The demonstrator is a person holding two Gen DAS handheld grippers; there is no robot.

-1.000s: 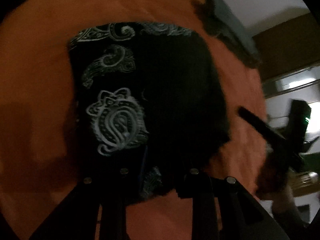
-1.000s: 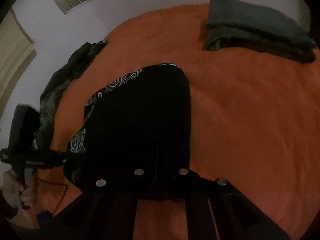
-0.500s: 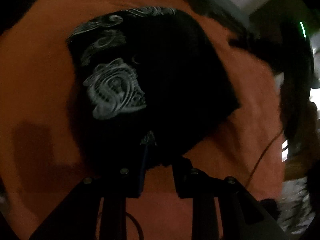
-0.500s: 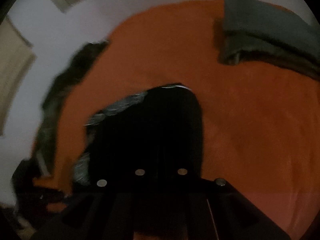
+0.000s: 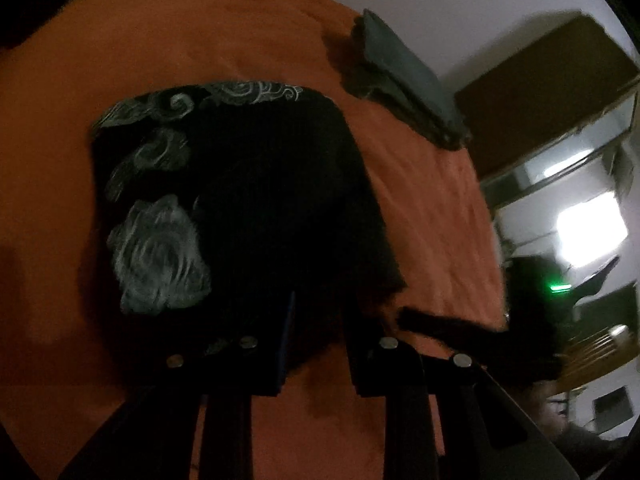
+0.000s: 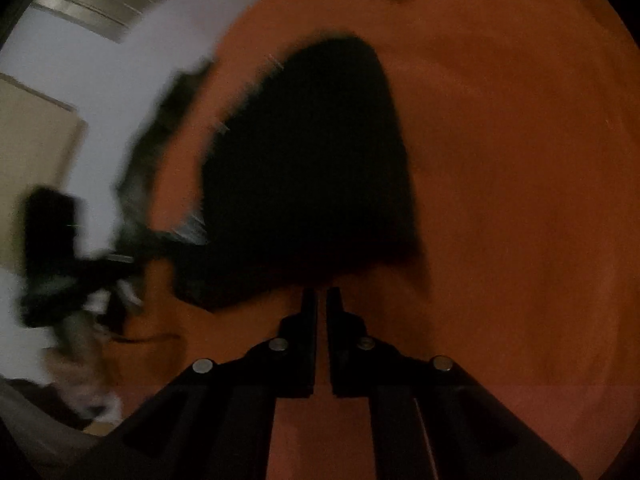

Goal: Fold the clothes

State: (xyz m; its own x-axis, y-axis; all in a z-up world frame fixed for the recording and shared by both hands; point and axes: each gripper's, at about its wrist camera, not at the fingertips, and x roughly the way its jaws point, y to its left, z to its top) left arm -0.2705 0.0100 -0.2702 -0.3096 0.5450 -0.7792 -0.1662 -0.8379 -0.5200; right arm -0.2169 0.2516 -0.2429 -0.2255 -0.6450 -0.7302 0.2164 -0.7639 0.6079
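A black garment with pale paisley print lies folded on the orange bed cover. It shows as a dark blurred shape in the right wrist view. My left gripper is open, its fingers over the garment's near edge with a gap between them. My right gripper has its fingers almost together with a thin gap, just short of the garment's near edge, holding nothing that I can see. The right gripper also shows in the left wrist view at the lower right.
A stack of folded grey clothes lies at the far side of the bed. A heap of dark clothes sits at the bed's left edge. A wall and a window stand beyond.
My right gripper has pulled back off the garment's edge and now holds nothing. My left gripper's fingers have spread apart. The garment lies flatter on the bed.
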